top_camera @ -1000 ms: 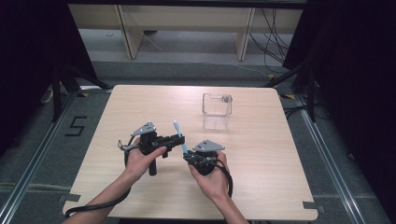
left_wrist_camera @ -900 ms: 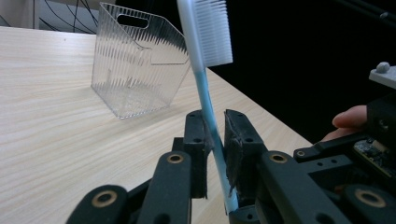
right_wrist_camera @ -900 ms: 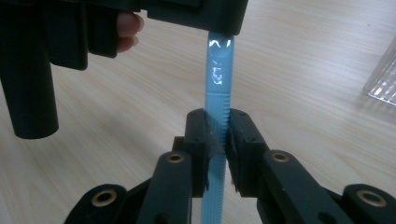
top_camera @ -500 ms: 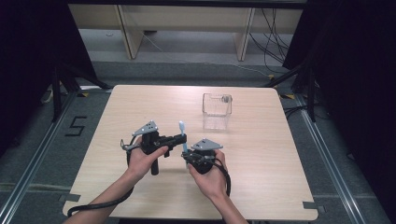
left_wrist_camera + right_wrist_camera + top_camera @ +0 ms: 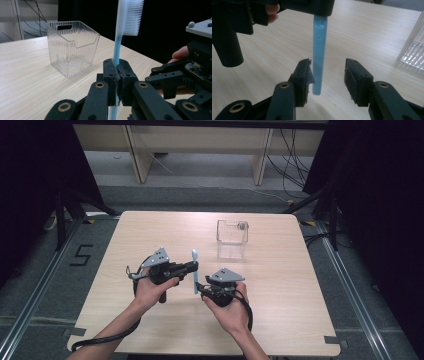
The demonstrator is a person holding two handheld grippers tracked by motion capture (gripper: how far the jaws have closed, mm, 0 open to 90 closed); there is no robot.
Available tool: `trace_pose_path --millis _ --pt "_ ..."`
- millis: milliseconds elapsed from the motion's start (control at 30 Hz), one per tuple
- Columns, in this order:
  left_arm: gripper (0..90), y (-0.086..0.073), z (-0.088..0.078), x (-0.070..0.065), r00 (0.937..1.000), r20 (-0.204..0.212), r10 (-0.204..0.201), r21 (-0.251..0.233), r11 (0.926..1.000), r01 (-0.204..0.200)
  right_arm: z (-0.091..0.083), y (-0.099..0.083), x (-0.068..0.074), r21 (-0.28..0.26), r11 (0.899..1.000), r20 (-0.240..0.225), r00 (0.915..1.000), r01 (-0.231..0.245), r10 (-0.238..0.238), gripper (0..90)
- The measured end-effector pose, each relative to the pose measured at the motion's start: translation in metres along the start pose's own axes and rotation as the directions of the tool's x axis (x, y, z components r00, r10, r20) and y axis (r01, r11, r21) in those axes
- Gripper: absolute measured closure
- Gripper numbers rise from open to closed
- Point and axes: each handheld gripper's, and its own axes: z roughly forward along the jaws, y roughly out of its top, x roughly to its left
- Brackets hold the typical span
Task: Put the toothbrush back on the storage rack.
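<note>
A light blue toothbrush [image 5: 194, 270] stands upright above the table, bristle head up. My left gripper [image 5: 192, 267] is shut on the middle of its handle [image 5: 116, 52]; the white bristles [image 5: 132, 17] rise above the jaws. My right gripper [image 5: 202, 290] is open just below and to the right. In the right gripper view the handle's lower end [image 5: 319, 62] hangs between the spread jaws, close to the left one. My right gripper [image 5: 327, 75] holds nothing. A clear ribbed plastic box [image 5: 232, 232] sits empty farther back on the table.
The light wooden table [image 5: 150, 235] has bare surface around both hands. The clear box [image 5: 71, 47] stands beyond the left gripper's jaws; its corner [image 5: 413, 50] shows at the right edge of the right gripper view. Dark curtains flank the table.
The right gripper has moved closer under the left one, so the toothbrush handle's lower end now hangs between its open jaws. The left gripper keeps hold of the toothbrush.
</note>
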Motion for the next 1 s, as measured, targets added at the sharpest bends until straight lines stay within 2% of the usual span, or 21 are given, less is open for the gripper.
trace_pose_path --millis 33,67,200,233,333,367,533,600,633,667,700,733,833,900,933,1000 --pt "85.8 0.0 0.0 0.0 1.0 0.003 0.003 -0.011 0.9999 -0.003 -0.001 -0.001 0.0 0.003 1.0 0.005 0.9999 -0.012 0.012 55.8" --pt "85.7 0.001 0.0 0.0 0.9999 -0.006 0.008 -0.011 0.9999 -0.009 0.0 -0.001 -0.001 -0.017 1.0 -0.004 1.0 -0.003 0.003 55.0" --pt "85.7 0.001 0.0 0.002 0.9994 -0.02 0.029 -0.03 0.9991 -0.03 -0.001 -0.005 -0.006 -0.035 0.999 0.021 0.9991 0.038 -0.037 54.3" --pt "85.7 0.001 0.0 0.001 0.9992 -0.023 0.033 -0.035 0.9988 -0.034 0.0 -0.007 -0.006 -0.038 0.999 0.001 0.9998 0.021 -0.021 53.6" --pt "85.7 0.001 0.003 0.0 0.9985 -0.023 0.049 -0.062 0.9968 -0.05 0.0 -0.008 -0.007 -0.051 0.998 0.008 0.9997 0.024 -0.024 51.3" --pt "85.7 0.001 0.003 0.0 0.998 -0.02 0.059 -0.063 0.9962 -0.061 0.001 -0.008 -0.006 -0.07 0.997 0.018 0.9997 0.018 -0.016 51.0" --pt "85.7 0.002 0.007 -0.002 0.9971 -0.013 0.075 -0.067 0.9949 -0.075 0.002 -0.005 -0.008 -0.135 0.99 0.023 0.9988 0.047 -0.044 48.9" --pt "85.7 0.003 0.009 -0.003 0.9964 -0.009 0.084 -0.066 0.9942 -0.084 0.0 -0.002 -0.008 -0.129 0.99 0.029 0.9985 0.05 -0.046 49.0" --pt "85.7 0.003 0.01 -0.005 0.9965 -0.007 0.084 -0.07 0.994 -0.084 0.001 -0.001 -0.008 -0.139 0.989 0.03 0.9986 0.048 -0.044 49.4" --pt "85.7 0.003 0.01 -0.005 0.9961 -0.007 0.088 -0.07 0.9936 -0.088 0.002 0.0 -0.008 -0.146 0.987 0.026 0.9981 0.06 -0.056 50.1" --pt "85.7 0.003 0.01 -0.006 0.996 -0.007 0.09 -0.07 0.9935 -0.09 0.001 0.001 -0.008 -0.151 0.985 0.041 0.9964 0.079 -0.074 51.1" --pt "85.7 0.003 0.011 -0.007 0.9956 -0.007 0.093 -0.071 0.9931 -0.093 0.001 0.001 -0.006 -0.146 0.987 0.037 0.9975 0.065 -0.06 52.4" --pt "85.6 0.003 0.01 -0.008 0.9956 -0.005 0.094 -0.071 0.9931 -0.094 0.003 0.003 -0.004 -0.161 0.984 0.05 0.9961 0.08 -0.073 57.2" --pt "85.6 0.003 0.011 -0.007 0.9956 -0.005 0.093 -0.07 0.9931 -0.094 0.005 0.004 -0.004 -0.167 0.982 0.039 0.9954 0.092 -0.087 60.0" --pt "85.6 0.003 0.011 -0.007 0.9958 -0.004 0.092 -0.069 0.9934 -0.092 0.006 0.005 -0.002 -0.166 0.983 0.038 0.9961 0.085 -0.079 60.9" --pt "85.6 0.003 0.011 -0.006 0.996 -0.002 0.089 -0.068 0.9937 -0.089 0.005 0.006 -0.002 -0.16 0.983 0.055 0.9949 0.092 -0.084 62.8"
